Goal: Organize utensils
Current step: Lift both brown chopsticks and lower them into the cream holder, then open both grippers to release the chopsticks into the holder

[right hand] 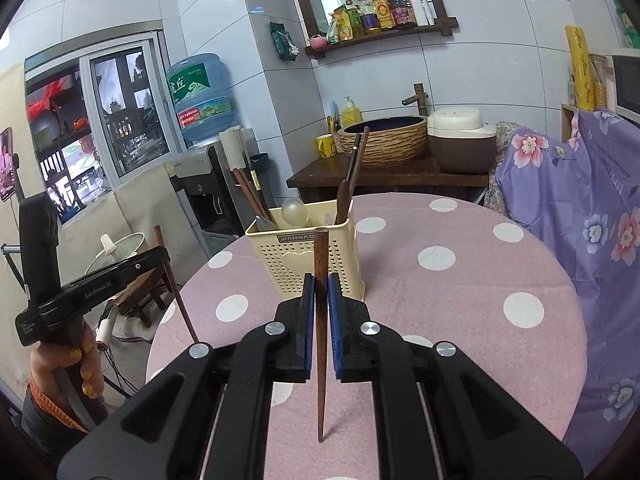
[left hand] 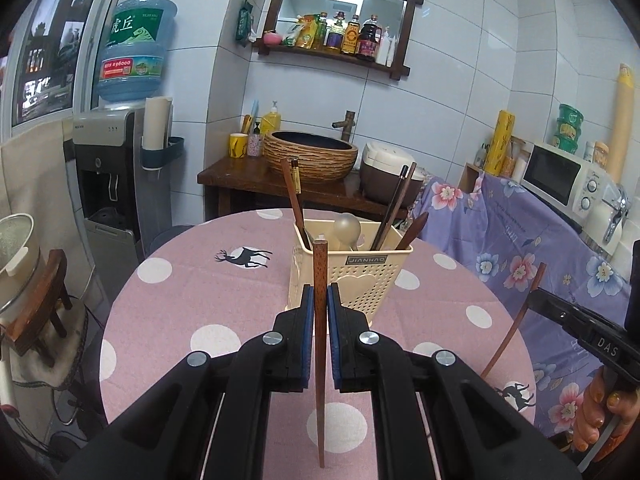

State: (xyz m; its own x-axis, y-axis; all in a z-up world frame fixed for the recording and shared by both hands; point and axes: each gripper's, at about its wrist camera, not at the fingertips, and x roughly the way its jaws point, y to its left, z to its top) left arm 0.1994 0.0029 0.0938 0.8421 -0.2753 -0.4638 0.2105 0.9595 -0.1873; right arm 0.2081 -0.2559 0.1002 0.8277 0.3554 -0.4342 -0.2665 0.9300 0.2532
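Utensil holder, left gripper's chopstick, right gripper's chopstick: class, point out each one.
Utensil holder [left hand: 362, 280], left wrist view, perforated front wall.
Left gripper's chopstick [left hand: 319, 280], left wrist view, shaft above the pads.
Right gripper's chopstick [right hand: 320, 264], right wrist view, shaft above the pads.

A utensil holder [left hand: 352, 268] stands on the worktop [left hand: 192, 300], with chopsticks [left hand: 394, 208] and a spoon [left hand: 347, 230] upright in it. Behind the worktop, a basin [left hand: 311, 156] sits on a cabinet [left hand: 224, 178], a rice cooker [left hand: 390, 172] to its right and a water dispenser [left hand: 106, 168] to its left.
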